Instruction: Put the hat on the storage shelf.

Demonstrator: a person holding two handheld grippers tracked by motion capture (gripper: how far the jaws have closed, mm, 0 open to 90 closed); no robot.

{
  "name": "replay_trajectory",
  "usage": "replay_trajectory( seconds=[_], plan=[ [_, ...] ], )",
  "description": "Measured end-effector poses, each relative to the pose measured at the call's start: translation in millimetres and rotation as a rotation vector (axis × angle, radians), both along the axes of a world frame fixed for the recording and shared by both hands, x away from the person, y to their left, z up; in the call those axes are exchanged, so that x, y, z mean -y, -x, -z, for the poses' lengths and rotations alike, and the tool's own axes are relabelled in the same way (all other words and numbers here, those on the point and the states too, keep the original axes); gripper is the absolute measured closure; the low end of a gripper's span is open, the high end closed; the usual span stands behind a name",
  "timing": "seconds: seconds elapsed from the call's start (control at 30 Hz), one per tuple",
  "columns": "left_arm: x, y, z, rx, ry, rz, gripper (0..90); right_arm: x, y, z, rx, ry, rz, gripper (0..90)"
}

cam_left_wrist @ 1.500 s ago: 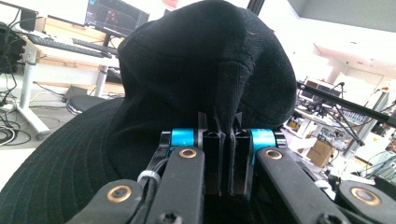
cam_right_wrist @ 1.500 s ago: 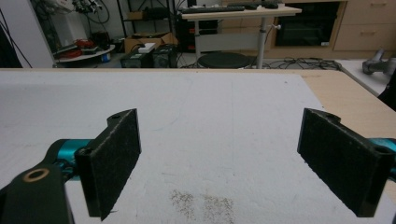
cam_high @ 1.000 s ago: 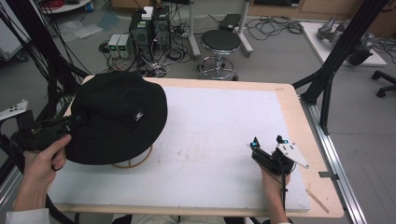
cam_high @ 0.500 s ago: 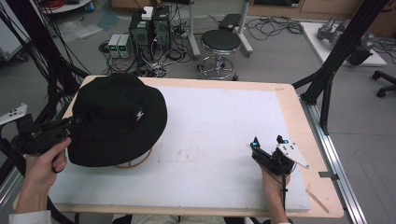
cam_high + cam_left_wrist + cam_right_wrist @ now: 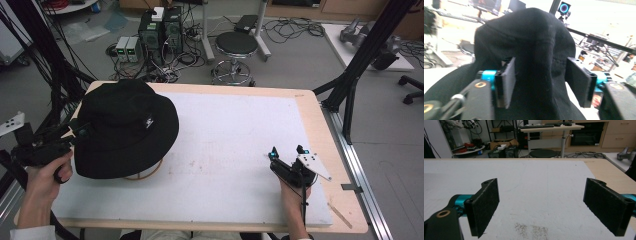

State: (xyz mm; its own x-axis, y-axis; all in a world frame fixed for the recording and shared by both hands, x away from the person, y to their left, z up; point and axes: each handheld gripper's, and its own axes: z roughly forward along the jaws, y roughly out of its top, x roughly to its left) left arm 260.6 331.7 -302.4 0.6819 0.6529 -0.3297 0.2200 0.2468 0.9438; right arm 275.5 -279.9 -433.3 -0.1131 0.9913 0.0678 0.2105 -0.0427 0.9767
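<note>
Left tool [image 5: 539, 82] just opening (hat [image 5: 534, 50] ridge between) | high view: wooden stand [image 5: 145, 175] beneath

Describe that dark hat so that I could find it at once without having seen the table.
Start at the white mat covering the pale wooden table. At its left end, a black fabric bucket hat rests on a light ring-shaped stand. It is the mat's one big soft dark thing, with a small white mark on its crown.

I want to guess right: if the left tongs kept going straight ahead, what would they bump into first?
Probably the black hat. The left tongs have just been opening, with its cloth between their pads, apparently no longer pinched.
</note>
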Motion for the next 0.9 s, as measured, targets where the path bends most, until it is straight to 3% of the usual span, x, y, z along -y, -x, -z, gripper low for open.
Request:
replay_trajectory(
  seconds=[0.13, 0.2, 0.23, 0.47, 0.5, 0.53, 0.57, 0.6, 0.63, 0.73, 0.83, 0.9],
  plan=[
    [-1.4, 1.7, -4.4, 0.011, -0.013, -0.077, 31.6, 0.2, -0.1, 0.0, 0.003, 0.006, -0.002, 12.6],
    [-1.5, 2.1, -4.8, 0.016, -0.015, -0.092, 28.7, 0.1, -0.1, 0.0, 0.002, 0.003, -0.002, 12.6],
    [-1.4, 3.2, -5.5, 0.023, -0.020, -0.125, 28.7, 0.1, -0.1, 0.0, 0.002, 0.003, -0.002, 12.6],
    [-1.6, 11.4, -13.6, 0.102, -0.043, -0.302, 27.4, 0.4, -0.3, 0.1, 0.000, 0.011, -0.003, 12.6],
    [-1.6, 11.4, -13.6, 0.102, -0.043, -0.302, 27.3, 0.3, -0.2, 0.0, 0.000, 0.010, -0.003, 12.6],
    [0.0, 14.1, -16.6, 0.126, -0.046, -0.348, 27.2, 0.4, -0.2, 0.0, 0.000, 0.010, -0.002, 12.6],
    [0.0, 14.1, -16.6, 0.126, -0.046, -0.348, 27.2, 0.4, -0.2, 0.0, 0.000, 0.009, -0.001, 12.5],
    [1.2, 16.7, -19.0, 0.147, -0.037, -0.388, 27.2, 0.5, -0.2, 0.0, 0.000, 0.010, 0.000, 12.6],
    [1.2, 16.7, -19.0, 0.147, -0.037, -0.388, 27.2, 0.4, -0.2, 0.0, 0.000, 0.009, 0.000, 12.6],
    [-0.3, 21.5, -21.7, 0.189, -0.002, -0.457, 28.4, 0.5, 0.0, 0.0, 0.000, 0.011, -0.003, 12.5],
    [-3.2, 22.8, -22.4, 0.193, 0.013, -0.489, 28.8, 0.5, -0.1, 0.0, -0.001, 0.009, -0.001, 12.6],
    [-5.9, 23.3, -22.6, 0.193, -0.001, -0.529, 28.5, 0.6, -0.2, 0.1, -0.004, 0.005, -0.003, 12.6]
  ],
)
